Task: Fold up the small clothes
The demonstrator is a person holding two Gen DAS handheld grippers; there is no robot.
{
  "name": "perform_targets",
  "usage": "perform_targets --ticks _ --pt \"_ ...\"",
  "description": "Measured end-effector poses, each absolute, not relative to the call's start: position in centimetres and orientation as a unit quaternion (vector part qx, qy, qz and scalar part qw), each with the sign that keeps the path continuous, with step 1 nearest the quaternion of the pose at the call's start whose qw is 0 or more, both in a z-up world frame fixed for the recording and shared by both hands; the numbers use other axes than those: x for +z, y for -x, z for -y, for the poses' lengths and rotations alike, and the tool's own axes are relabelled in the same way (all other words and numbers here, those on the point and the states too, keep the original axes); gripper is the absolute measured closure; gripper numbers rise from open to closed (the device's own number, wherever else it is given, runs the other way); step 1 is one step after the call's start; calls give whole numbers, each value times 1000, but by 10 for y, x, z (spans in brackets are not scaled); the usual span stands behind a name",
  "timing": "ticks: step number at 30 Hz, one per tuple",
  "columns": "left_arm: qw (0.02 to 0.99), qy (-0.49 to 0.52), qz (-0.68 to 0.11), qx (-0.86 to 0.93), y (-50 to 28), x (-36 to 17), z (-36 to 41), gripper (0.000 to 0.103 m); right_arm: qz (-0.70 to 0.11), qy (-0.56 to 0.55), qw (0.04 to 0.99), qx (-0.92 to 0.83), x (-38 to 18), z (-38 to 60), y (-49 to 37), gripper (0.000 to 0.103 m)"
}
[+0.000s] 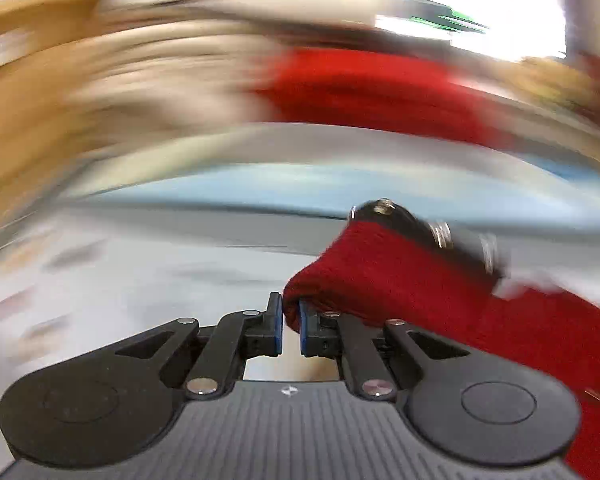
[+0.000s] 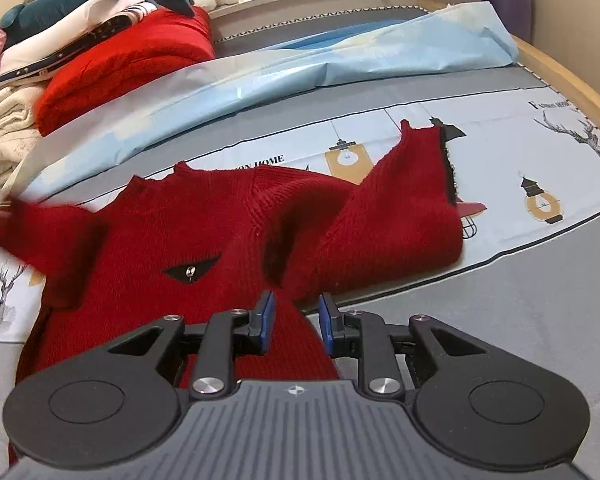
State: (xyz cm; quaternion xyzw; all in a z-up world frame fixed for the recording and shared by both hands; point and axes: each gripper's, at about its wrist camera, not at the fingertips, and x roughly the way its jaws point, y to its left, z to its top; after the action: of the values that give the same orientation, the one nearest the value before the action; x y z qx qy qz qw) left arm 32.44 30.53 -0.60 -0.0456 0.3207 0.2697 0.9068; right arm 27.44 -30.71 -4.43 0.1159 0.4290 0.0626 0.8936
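A: Where's the garment?

B: The small red sweater [image 2: 204, 240] lies on the printed sheet [image 2: 520, 152] of the bed, near the right gripper [image 2: 296, 322]. Body roughly flat; right sleeve [image 2: 404, 208] thrown up and creased, left sleeve lifted off the sheet at the left edge.

A: Jaws?

B: Right gripper's jaws stand apart with the hem between them; pads don't look pressed on it. Left gripper [image 1: 291, 320]: jaws nearly together, pinching a fold of the red knit. That view is badly smeared.

A: Progress?

B: Early, I'd judge. No clean fold shows. Sleeves and body remain. A folded red item [image 2: 128, 60] sits far left on the clothes pile [image 2: 8, 120].
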Motion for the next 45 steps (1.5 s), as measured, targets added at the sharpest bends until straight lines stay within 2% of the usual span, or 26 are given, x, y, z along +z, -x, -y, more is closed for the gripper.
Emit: perform_targets --ticks 2,4,7,10,16,18,22,28,30,32,36,42,45 --pt "862 82 -321 385 -292 -2 -371 96 -431 -118 893 53 -47 304 -280 76" --pt "857 142 -294 399 -261 10 -396 95 -430 -120 894 47 -48 301 -285 76" --pt "873 182 -280 355 -249 18 -381 90 -424 -127 896 37 -50 298 -294 76" --pt "882 222 -298 288 -261 4 -357 89 -414 -133 900 22 -53 298 -308 76" --pt "880 202 -378 204 -299 -33 -305 89 -396 -144 906 -22 -65 312 -343 76" --pt "884 196 -384 181 -311 -33 -295 89 -391 -140 909 -25 -73 316 -361 73" --pt "892 174 -386 156 -316 -29 -277 89 -400 -130 907 -34 -99 322 -400 56" --pt "890 172 -398 143 -321 -30 -262 89 -434 -85 894 -77 -133 324 -449 55" --pt "892 165 -397 139 -325 -27 -257 89 -437 -69 891 -96 -139 328 -458 58" --pt "894 156 -396 138 -328 -25 -253 89 -435 -65 893 -93 -144 334 -462 88" --pt "896 146 -396 136 -330 -22 -247 89 -392 -111 908 -91 -123 355 -458 91" --pt "897 148 -394 138 -331 -20 -245 89 -142 -229 946 -180 -49 423 -392 92" --pt "897 144 -395 135 -332 -22 -241 89 -157 -290 910 -252 -74 465 -368 92"
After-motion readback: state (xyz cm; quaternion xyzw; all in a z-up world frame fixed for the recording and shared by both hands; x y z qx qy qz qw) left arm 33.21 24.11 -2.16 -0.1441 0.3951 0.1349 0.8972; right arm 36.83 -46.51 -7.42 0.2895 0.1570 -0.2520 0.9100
